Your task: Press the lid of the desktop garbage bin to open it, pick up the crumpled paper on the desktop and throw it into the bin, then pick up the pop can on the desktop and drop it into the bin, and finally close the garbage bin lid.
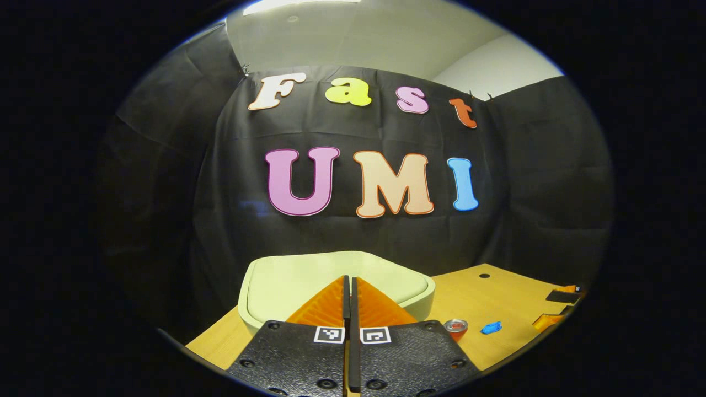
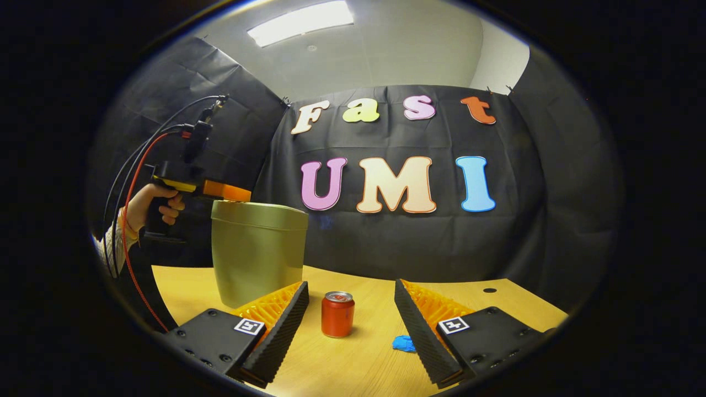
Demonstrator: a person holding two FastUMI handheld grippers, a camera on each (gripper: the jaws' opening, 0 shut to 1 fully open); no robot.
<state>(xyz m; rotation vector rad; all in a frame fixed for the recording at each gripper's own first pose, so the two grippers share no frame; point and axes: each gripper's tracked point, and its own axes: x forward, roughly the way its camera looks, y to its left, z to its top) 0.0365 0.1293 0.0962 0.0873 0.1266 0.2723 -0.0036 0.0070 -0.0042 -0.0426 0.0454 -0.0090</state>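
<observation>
Two views, bin lid (image 1: 336, 284) shut, pop can (image 2: 337, 314) upright

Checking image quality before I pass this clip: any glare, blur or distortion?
Left gripper view: sharp, dim at the edges, fisheye bulges the bin lid. Right gripper view: ceiling light blown out, can and bin crisp, table edge curved.

left gripper (image 1: 349, 300): fingers pressed together (held level) | right gripper (image 2: 348, 322): fingers spread wide
</observation>
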